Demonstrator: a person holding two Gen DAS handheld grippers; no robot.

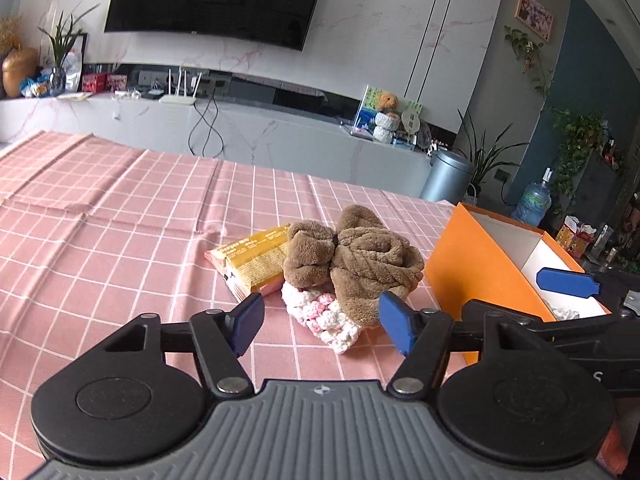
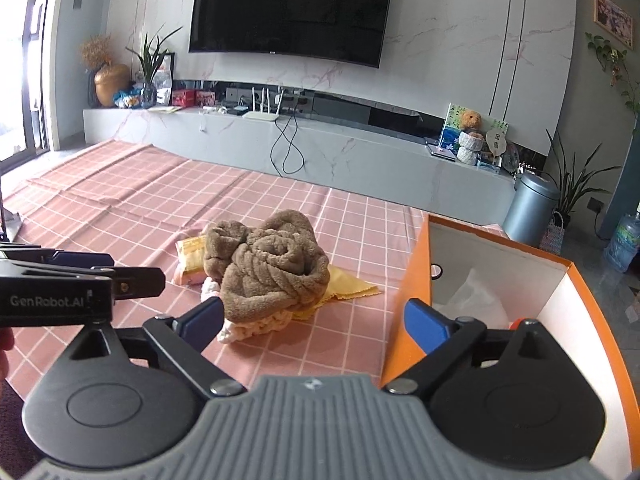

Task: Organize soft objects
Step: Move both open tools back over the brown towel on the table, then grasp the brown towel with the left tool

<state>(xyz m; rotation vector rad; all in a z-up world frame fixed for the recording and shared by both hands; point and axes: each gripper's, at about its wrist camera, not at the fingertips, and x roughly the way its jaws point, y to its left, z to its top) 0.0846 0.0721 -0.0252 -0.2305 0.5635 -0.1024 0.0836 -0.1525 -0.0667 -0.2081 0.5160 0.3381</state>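
Brown plush towel (image 1: 352,264) heaped on pink checked cloth (image 1: 120,216) beside orange box (image 1: 472,264); left gripper (image 1: 320,320) and right gripper (image 2: 316,324) both gaping wide, holding nothing.

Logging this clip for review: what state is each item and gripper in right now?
left gripper: open, nothing held.
right gripper: open, nothing held.
brown towel: bunched, lying on top of the pile.
pink-white knit piece: under the towel, partly showing.
yellow packet: flat, beside the towel.
orange box: open, white material inside.
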